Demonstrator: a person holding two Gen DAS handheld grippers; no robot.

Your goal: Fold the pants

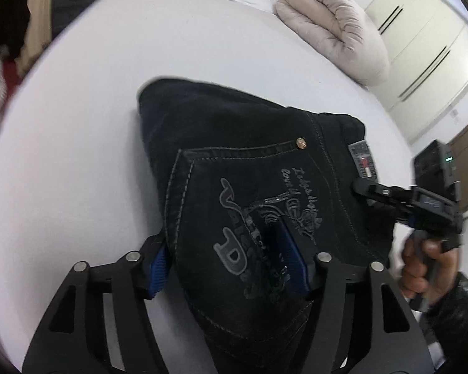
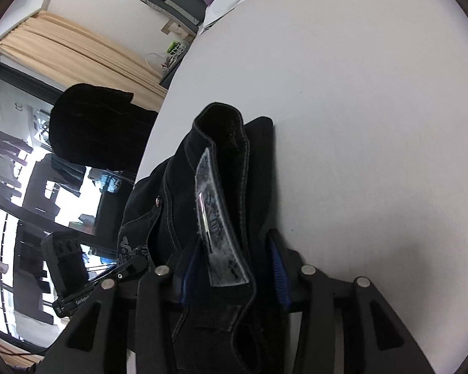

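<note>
A: Item: pants [image 1: 249, 168], dark denim, folded, centre frame on the white bed [image 1: 78, 124].
B: Handling?
A: Likely heavy, limp, thick at seams; grippy. Take the stiff waistband [image 2: 224, 218].
B: Claws?
A: Left gripper [image 1: 231, 258] parted, pocket cloth between, unpinched. Right gripper [image 2: 234, 268] parted around the waistband, pads apparently clear.
</note>
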